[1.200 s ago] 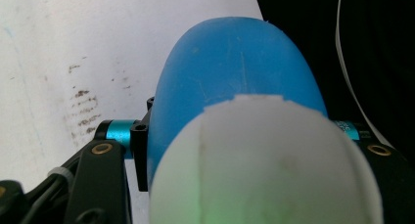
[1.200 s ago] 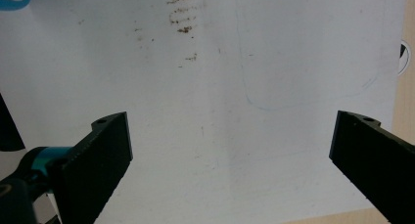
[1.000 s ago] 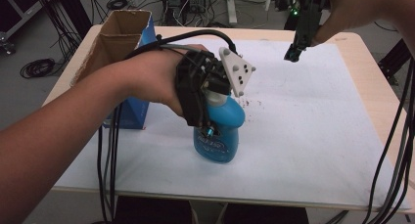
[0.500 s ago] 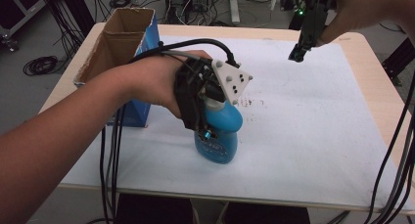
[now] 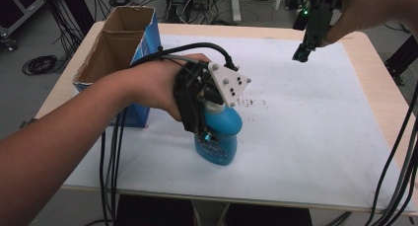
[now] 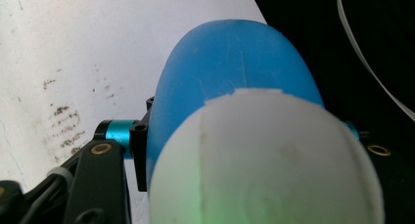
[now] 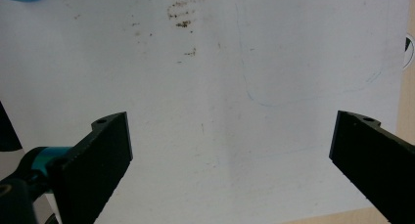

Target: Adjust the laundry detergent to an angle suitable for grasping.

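the white mat (image 5: 315, 137) covers most of the table; the cardboard box (image 5: 118, 53) stands at its left edge. the blue bottle (image 5: 217, 137) stands upright near the mat's front, likely smooth, stiff plastic, best pinched at its neck. the left gripper (image 5: 209, 115) clamps it there from above; the right gripper (image 7: 230, 150) hovers high, jaws wide apart.

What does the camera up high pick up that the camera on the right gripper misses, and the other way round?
High view alone: the cardboard box, the left gripper shut on the blue bottle, and the person's forearm.

Right gripper view alone: the right gripper with its black jaws wide apart and nothing between them, and a faint blue pen outline.

Both: the white sheet with its brown specks.
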